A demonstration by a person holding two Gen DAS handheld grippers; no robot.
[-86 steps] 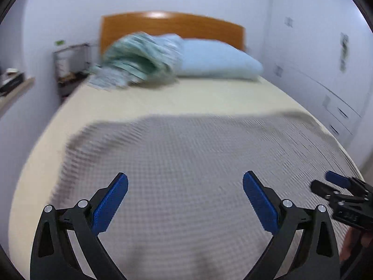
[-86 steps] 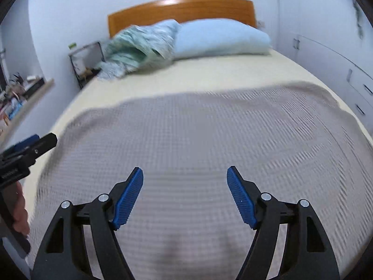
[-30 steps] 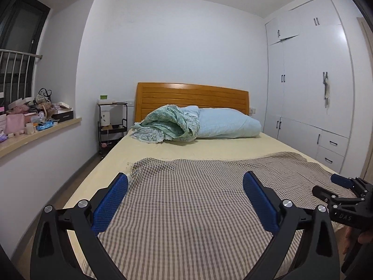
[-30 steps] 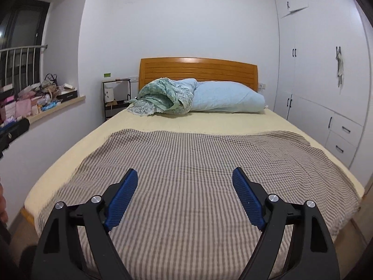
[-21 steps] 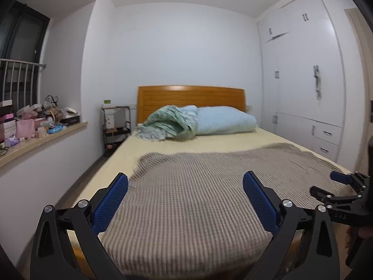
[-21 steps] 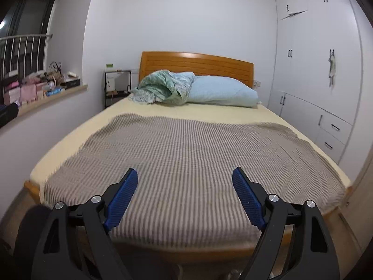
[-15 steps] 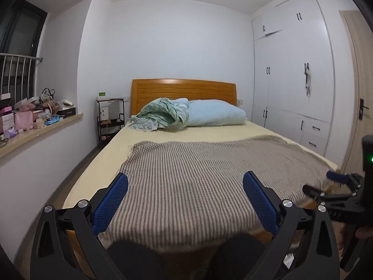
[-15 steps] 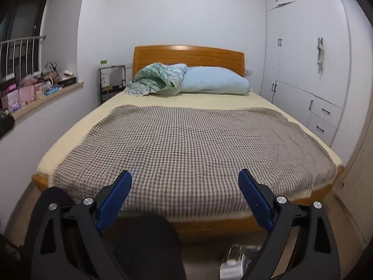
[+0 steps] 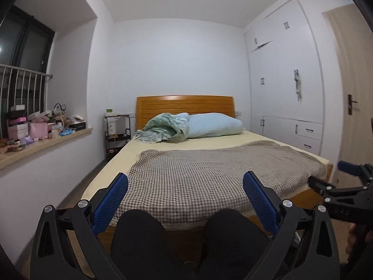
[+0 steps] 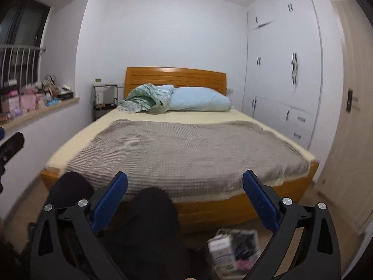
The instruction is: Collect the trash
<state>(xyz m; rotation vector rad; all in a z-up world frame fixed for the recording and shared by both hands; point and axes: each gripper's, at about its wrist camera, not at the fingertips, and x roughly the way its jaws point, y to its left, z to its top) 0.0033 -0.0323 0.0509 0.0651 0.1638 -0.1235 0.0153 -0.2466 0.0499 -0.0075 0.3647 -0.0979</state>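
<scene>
A small pile of trash lies on the floor at the foot of the bed in the right wrist view: a white carton (image 10: 221, 252) with dark and pink scraps (image 10: 244, 245) beside it, blurred. My right gripper (image 10: 185, 200) is open and empty, above and behind the pile. My left gripper (image 9: 185, 200) is open and empty, facing the bed (image 9: 209, 172). The right gripper also shows at the right edge of the left wrist view (image 9: 342, 177). The person's dark knees (image 9: 139, 235) sit between the fingers.
The bed has a checked grey blanket (image 10: 186, 149), a blue pillow (image 10: 198, 101) and a bunched green quilt (image 10: 144, 100). A white wardrobe (image 10: 284, 70) and a door (image 10: 349, 116) stand right. A cluttered windowsill (image 9: 35, 130) and a black bedside rack (image 9: 116, 137) stand left.
Both grippers have drawn back from over the blanket to the foot of the bed. The knees and the floor trash have come into view. Both grippers stay open.
</scene>
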